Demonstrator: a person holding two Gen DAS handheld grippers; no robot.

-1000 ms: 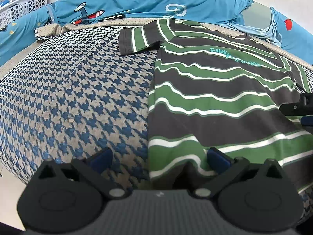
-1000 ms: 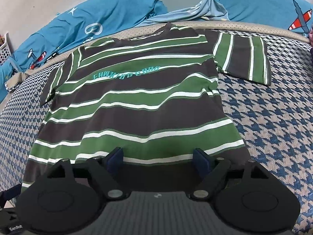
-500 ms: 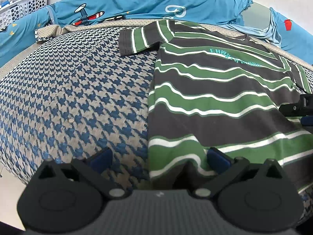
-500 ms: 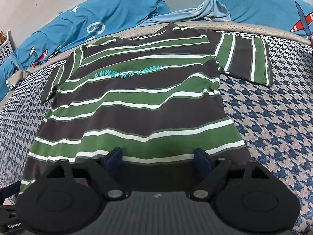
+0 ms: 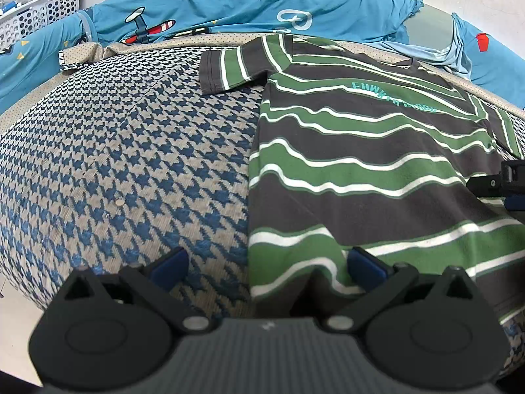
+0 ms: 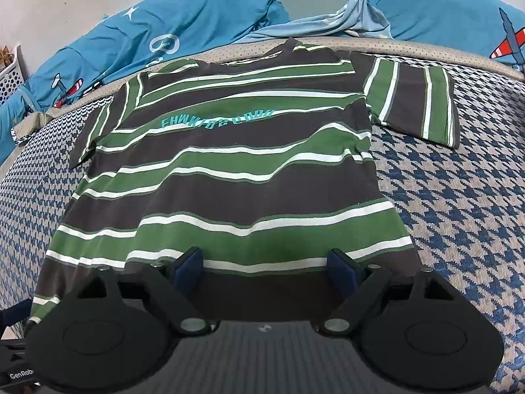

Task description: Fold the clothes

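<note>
A short-sleeved T-shirt (image 5: 361, 170) with dark grey, green and white stripes lies spread flat on the bed, front up, collar far from me. My left gripper (image 5: 267, 262) is open low over the shirt's near left corner; the shirt's side edge runs between its fingers. My right gripper (image 6: 265, 262) hovers over the bottom hem of the shirt (image 6: 246, 180), right of the middle. Its jaws are opening with only flat cloth beneath them and nothing pinched. The right gripper's side (image 5: 505, 180) shows at the left view's right edge.
A blue and beige houndstooth bed cover (image 5: 115, 164) lies under the shirt. A blue quilt with airplane prints (image 5: 229, 10) is bunched along the far side. A white perforated basket (image 5: 39, 13) stands at the far left. Pale floor shows past the bed's near left edge.
The right gripper's fingers have spread a little wider. Both hands and the shirt stay where they were.
</note>
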